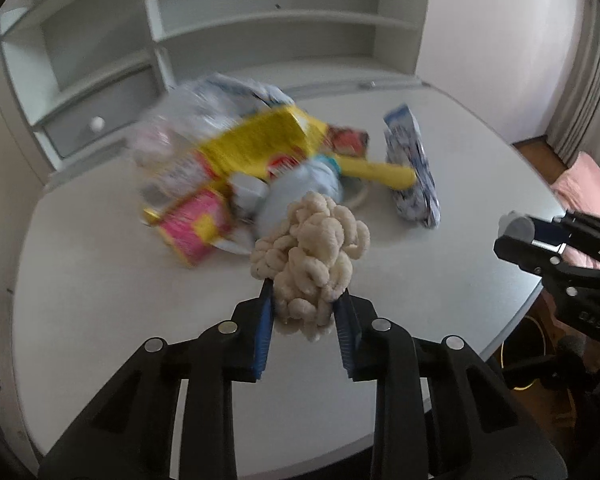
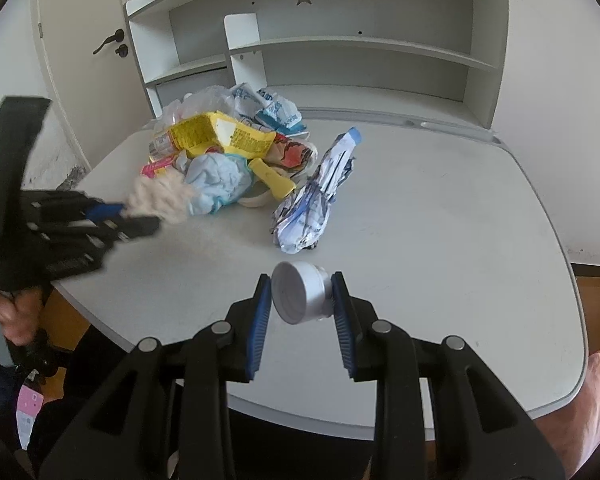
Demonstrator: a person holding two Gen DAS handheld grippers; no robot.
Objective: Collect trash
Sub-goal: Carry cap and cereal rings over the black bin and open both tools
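Observation:
My left gripper (image 1: 303, 300) is shut on a cream woolly bundle (image 1: 310, 258) and holds it above the white table (image 1: 100, 280), just in front of the trash pile (image 1: 244, 160). My right gripper (image 2: 302, 294) is shut on a small round grey tin (image 2: 300, 296), held over the table's near part. The pile holds a yellow wrapper (image 2: 216, 134), a pink packet (image 1: 194, 226), a crumpled blue paper (image 2: 214, 186) and a clear bag (image 2: 204, 100). A crumpled blue-and-white wrapper (image 2: 314, 200) lies apart to the pile's right. The left gripper (image 2: 140, 216) and bundle (image 2: 160, 196) show at the left of the right wrist view.
A white shelf unit (image 2: 340, 44) with a drawer (image 1: 100, 120) stands behind the table. A door (image 2: 80, 60) is at the far left. The right gripper (image 1: 540, 240) appears at the table's right edge in the left wrist view. Pink bedding (image 1: 584, 184) lies beyond that edge.

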